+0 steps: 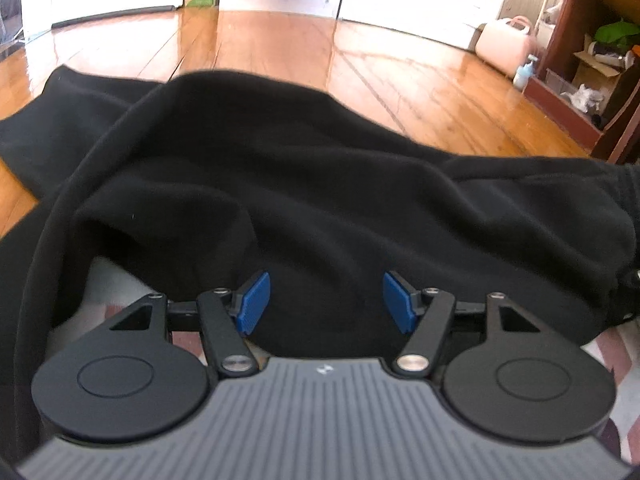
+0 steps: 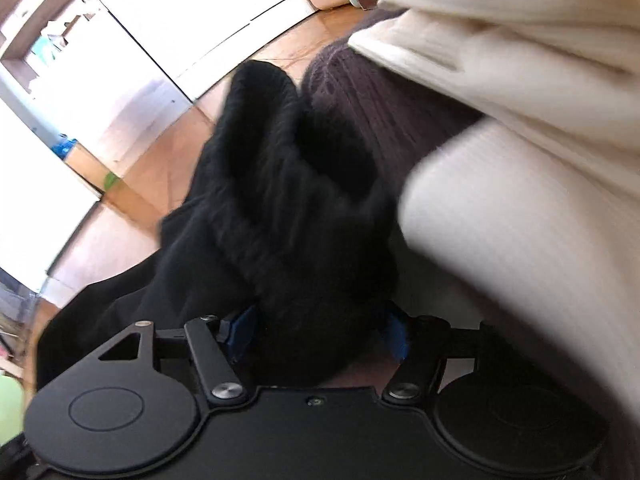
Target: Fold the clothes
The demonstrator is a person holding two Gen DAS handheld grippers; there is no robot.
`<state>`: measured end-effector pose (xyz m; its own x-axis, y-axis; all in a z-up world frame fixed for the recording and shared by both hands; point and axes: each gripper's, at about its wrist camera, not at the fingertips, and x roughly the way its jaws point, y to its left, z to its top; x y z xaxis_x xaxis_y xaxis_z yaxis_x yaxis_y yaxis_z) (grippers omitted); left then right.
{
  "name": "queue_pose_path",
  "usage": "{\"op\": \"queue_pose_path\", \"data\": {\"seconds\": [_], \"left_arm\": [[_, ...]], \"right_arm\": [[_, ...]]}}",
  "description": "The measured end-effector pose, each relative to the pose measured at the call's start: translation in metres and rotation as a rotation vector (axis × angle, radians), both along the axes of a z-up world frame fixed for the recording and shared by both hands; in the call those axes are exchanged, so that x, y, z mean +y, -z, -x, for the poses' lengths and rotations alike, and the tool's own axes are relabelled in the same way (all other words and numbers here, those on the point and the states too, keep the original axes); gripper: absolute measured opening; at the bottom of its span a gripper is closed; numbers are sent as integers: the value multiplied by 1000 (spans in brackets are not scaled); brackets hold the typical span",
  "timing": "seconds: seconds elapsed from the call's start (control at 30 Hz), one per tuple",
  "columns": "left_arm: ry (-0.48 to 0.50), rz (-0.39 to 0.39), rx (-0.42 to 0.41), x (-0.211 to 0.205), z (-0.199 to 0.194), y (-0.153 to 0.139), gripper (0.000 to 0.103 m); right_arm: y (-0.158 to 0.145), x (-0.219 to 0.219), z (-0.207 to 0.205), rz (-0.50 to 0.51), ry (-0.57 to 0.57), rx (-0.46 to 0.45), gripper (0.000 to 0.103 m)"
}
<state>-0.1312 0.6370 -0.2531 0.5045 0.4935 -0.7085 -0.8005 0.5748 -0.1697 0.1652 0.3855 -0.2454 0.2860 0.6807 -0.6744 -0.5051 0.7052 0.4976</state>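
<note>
Black fleece garment [image 1: 320, 184] lies bunched on a wooden floor [image 1: 280, 48], its near edge over the left gripper [image 1: 326, 302], whose blue pads [image 1: 254, 302] stand apart with cloth between them, unpinched. The right gripper [image 2: 316, 334] is around a ribbed cuff [image 2: 280, 184], its jaws wide; whether they press cannot be told. Beside it lie brown knit [image 2: 360, 104] and cream knit [image 2: 520, 220]; the fold looks barely begun, and next calls for firm grips.
</note>
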Motion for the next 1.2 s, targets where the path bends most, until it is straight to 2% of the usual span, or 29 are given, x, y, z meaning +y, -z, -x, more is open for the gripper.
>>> {"op": "queue_pose_path", "data": {"seconds": [0.03,0.1,0.13,0.17,0.27,0.37,0.43,0.53,0.63,0.67,0.7,0.77,0.8,0.83,0.87,0.93,1.07,1.1,1.17,1.2], "left_arm": [[-3,-7,12,-1,0,1,62],[-12,-24,31,-2,0,1,62],[-16,-30,32,-1,1,0,62],[-21,-30,26,0,3,-1,62],[-35,-21,0,6,9,-3,62],[-43,0,6,7,10,-2,62],[-34,12,15,5,9,-2,62],[-8,17,20,2,6,-1,62],[1,29,7,3,6,2,62],[1,33,2,4,7,2,62],[2,35,-1,4,8,2,62],[4,39,-7,5,10,3,62],[6,39,-9,5,11,2,62],[8,38,-12,6,11,2,62],[11,38,-20,6,12,1,62],[17,38,-62,8,16,-3,62],[41,23,-261,14,32,-33,62],[56,20,-280,15,33,-39,62],[94,30,-266,17,30,-47,61],[112,67,-251,19,26,-47,60]], "right_arm": [[1,6,-3,9,5,-12,67],[-8,8,-1,18,0,-50,37],[-17,10,6,26,-18,-84,30],[-31,11,19,29,-55,-158,24],[-76,16,70,89,-193,-481,22],[-87,27,74,136,-233,-598,25],[-80,38,54,172,-234,-560,27],[-71,52,24,152,-215,-401,36],[-63,49,16,124,-181,-356,60],[-55,51,15,143,-162,-344,72],[-46,54,13,161,-142,-333,74],[-37,61,14,191,-127,-340,71],[-35,65,16,204,-129,-356,55],[-34,70,19,215,-135,-377,44],[-40,72,29,219,-171,-440,34],[-56,67,49,230,-194,-540,30],[-113,43,85,139,-222,-659,27],[-129,35,95,127,-236,-701,26],[-155,24,108,117,-249,-757,25],[-163,22,112,130,-258,-785,25]]}}
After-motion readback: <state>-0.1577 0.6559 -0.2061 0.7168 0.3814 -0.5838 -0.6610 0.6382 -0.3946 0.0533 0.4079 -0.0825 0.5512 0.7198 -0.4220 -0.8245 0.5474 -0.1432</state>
